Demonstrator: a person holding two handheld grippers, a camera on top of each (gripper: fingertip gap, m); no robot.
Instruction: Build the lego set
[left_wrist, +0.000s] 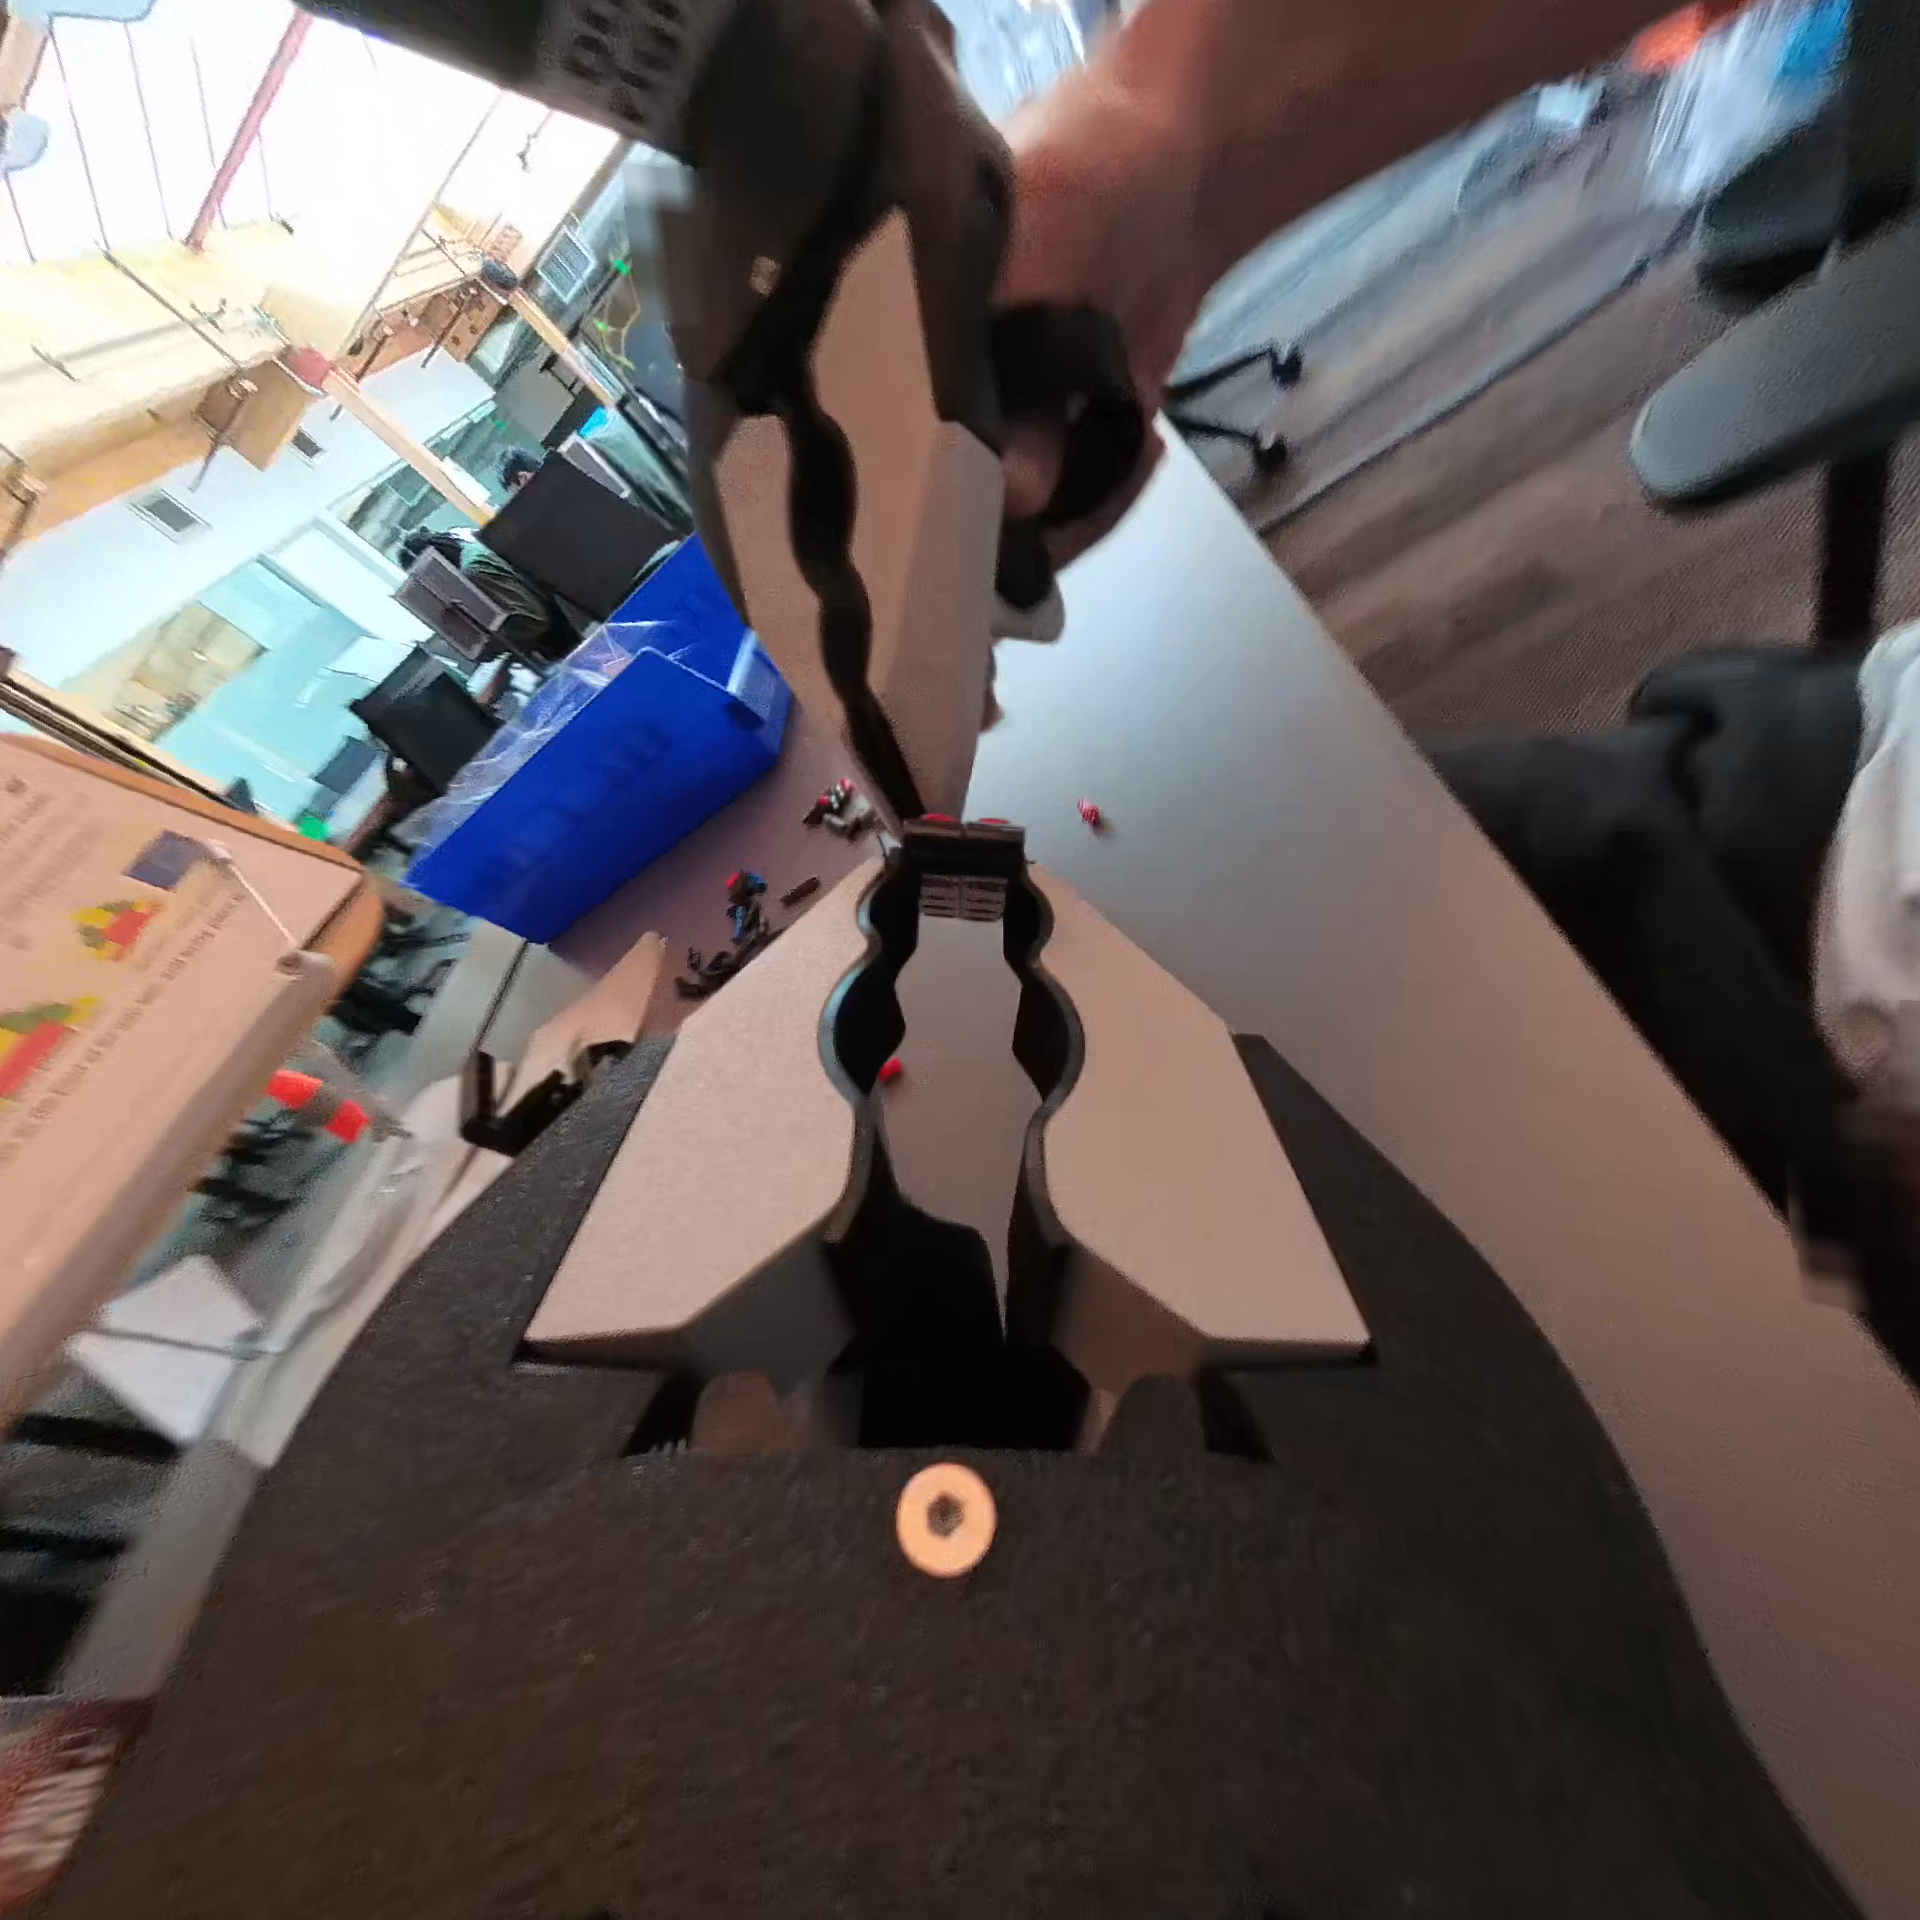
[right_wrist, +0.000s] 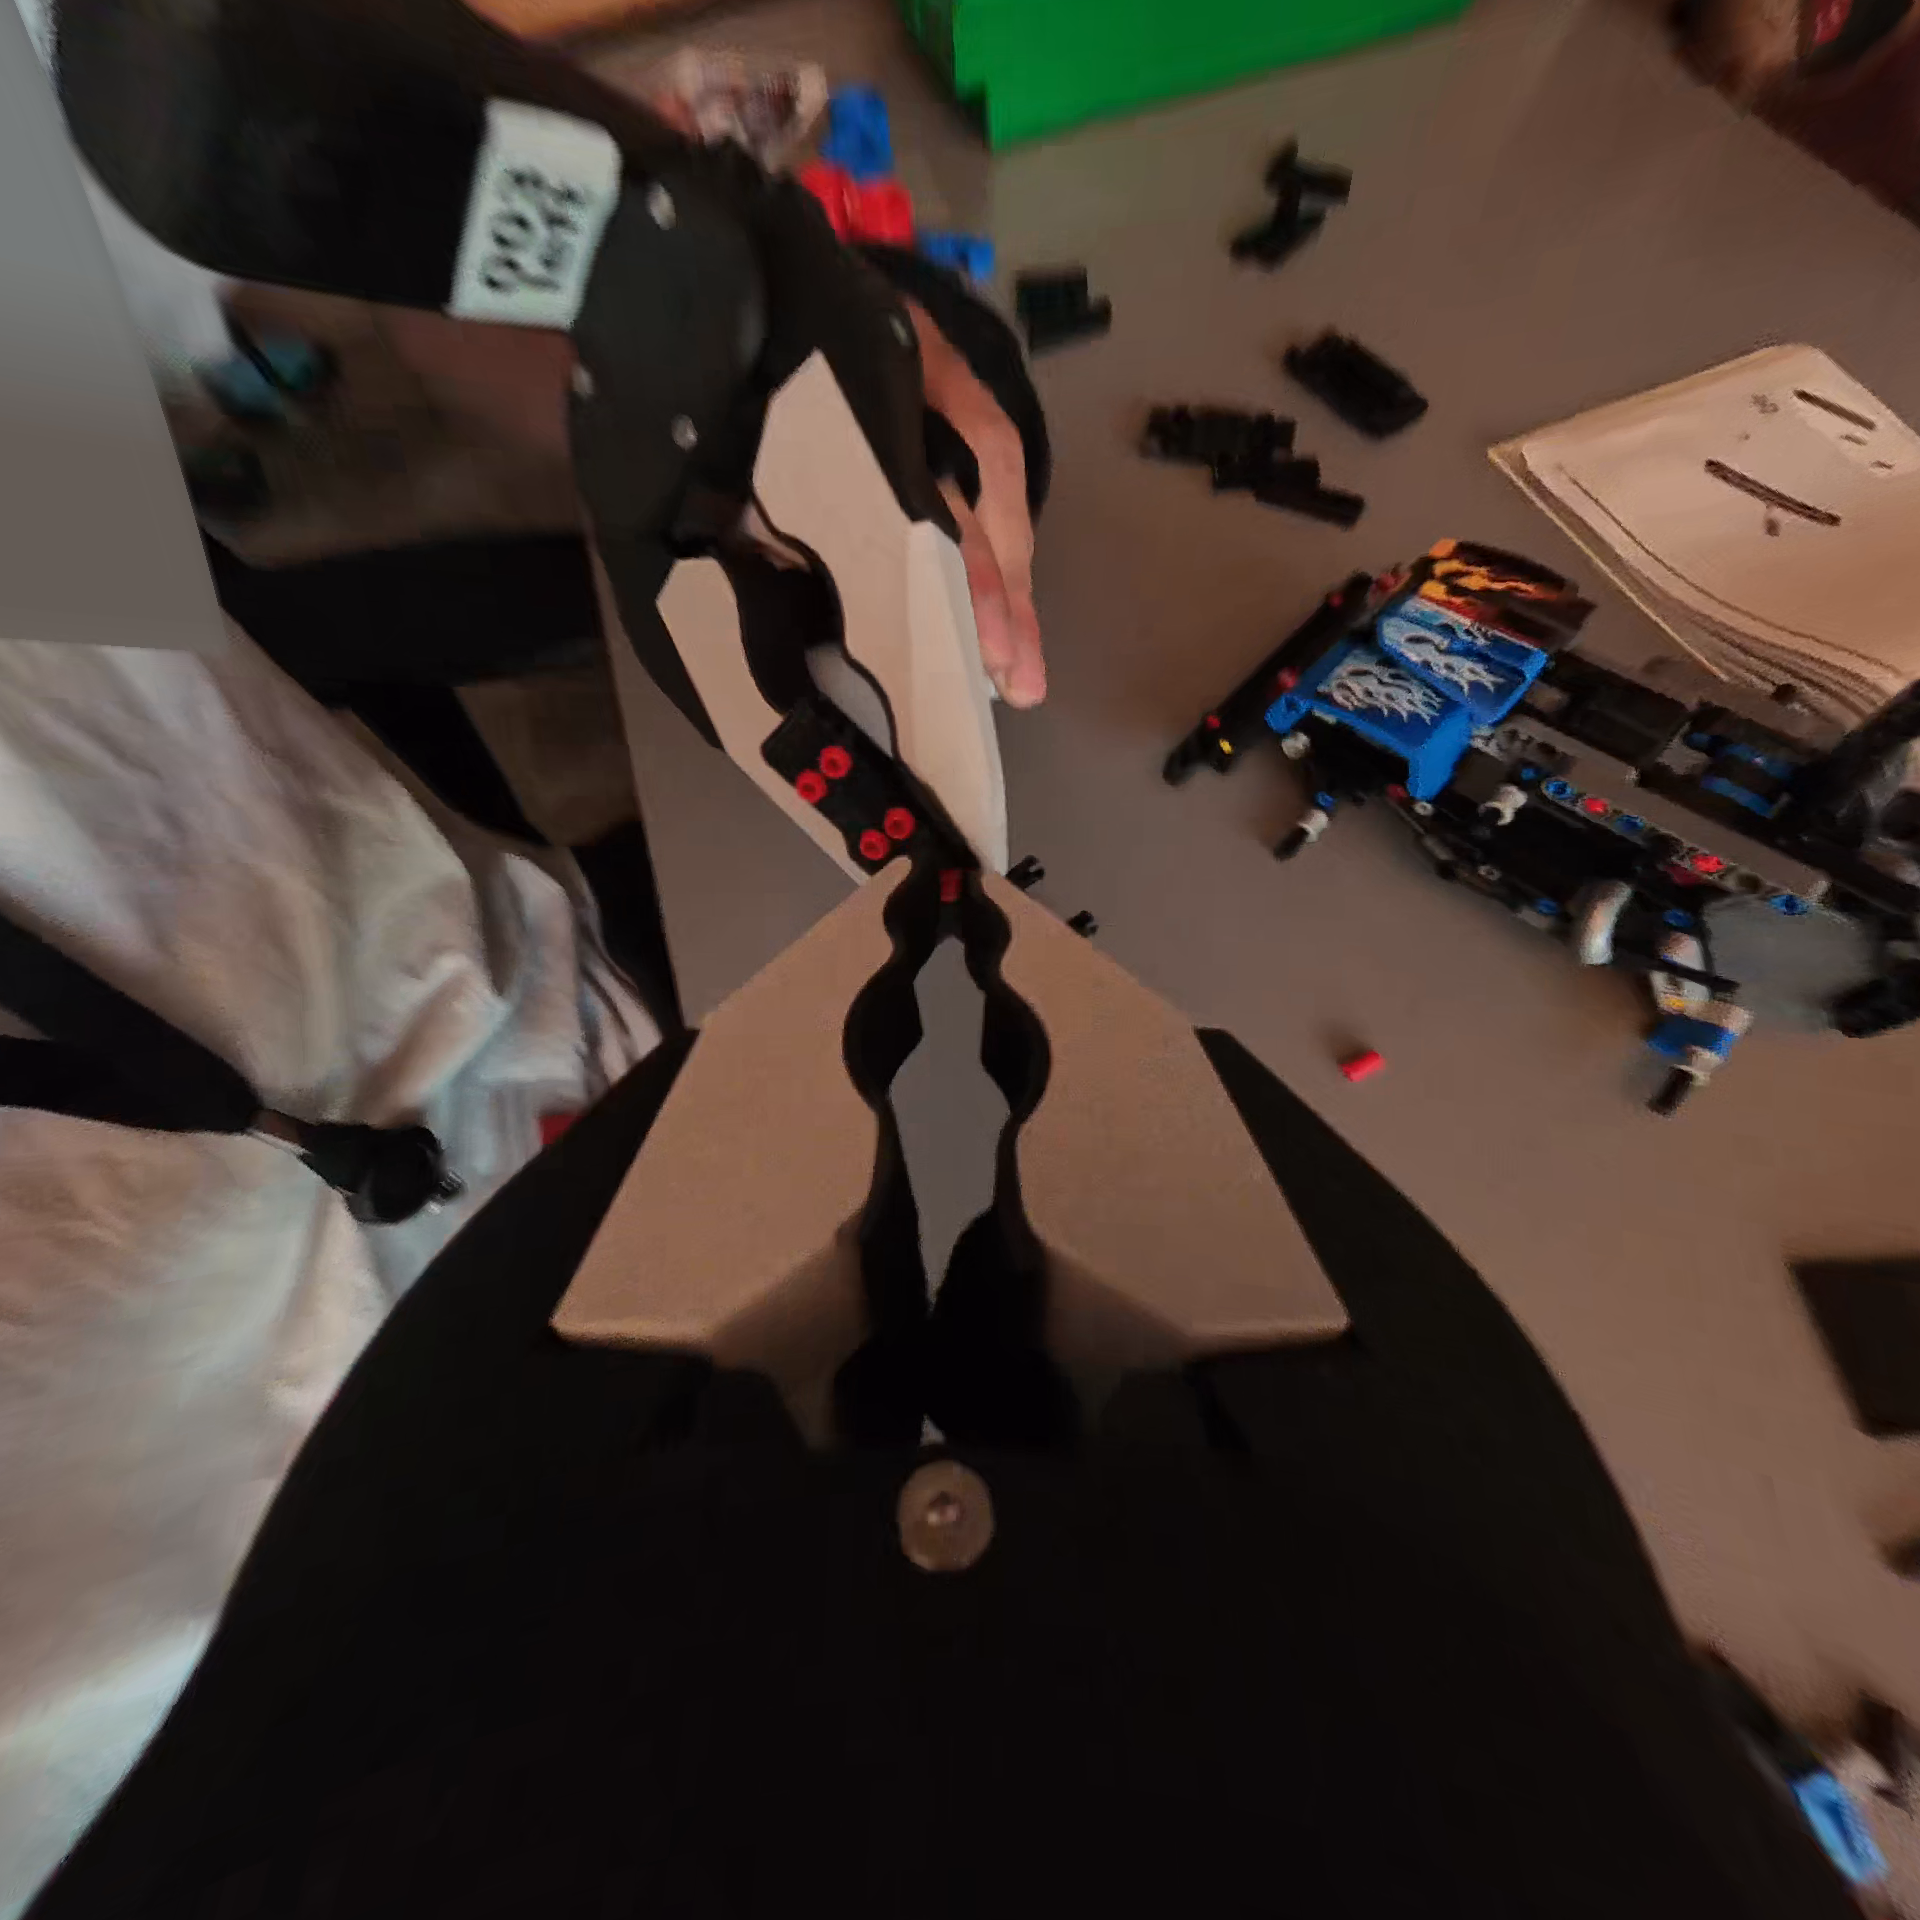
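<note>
Left gripper (left_wrist: 961, 883): you pinch the black beam (left_wrist: 962, 871) bearing red pins.
Right gripper (right_wrist: 948, 888): you pinch a red pin (right_wrist: 950, 885) at that beam's end.
Truck model (right_wrist: 1538, 769): near the table's (right_wrist: 1455, 1195) far edge.

The black plastic beam with glossy red pins (right_wrist: 842, 795) looks smooth. The gripper bodies have a rough, grainy matt black surface (left_wrist: 727, 1662) with one shiny metal screw (left_wrist: 945, 1519). The grey table top (right_wrist: 1299, 727) is matt and smooth. The blue plastic bin (left_wrist: 613, 779) shines.
</note>
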